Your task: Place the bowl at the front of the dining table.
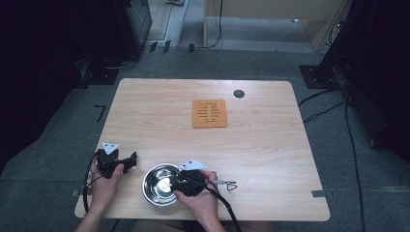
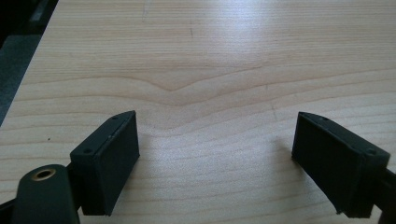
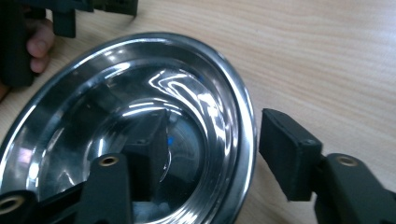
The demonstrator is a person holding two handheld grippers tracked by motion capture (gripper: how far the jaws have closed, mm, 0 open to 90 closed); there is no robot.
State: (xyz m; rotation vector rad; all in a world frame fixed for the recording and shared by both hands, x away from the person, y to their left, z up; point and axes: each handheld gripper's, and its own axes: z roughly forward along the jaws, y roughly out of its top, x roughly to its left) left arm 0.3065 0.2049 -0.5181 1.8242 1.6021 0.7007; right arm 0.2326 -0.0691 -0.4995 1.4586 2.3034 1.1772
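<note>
Light wood-grain table, rounded corners, standing on grey carpet. On it: steel bowl at the near edge, rim straddled by the right gripper, one jaw inside, one outside, neither pad pressing on the rim. Orange slotted mat lies flat, well beyond both grippers, toward the far side. Small dark round disc just past the mat's far right corner. Left gripper sits just left of the bowl, bare wood between its wide-apart jaws.
</note>
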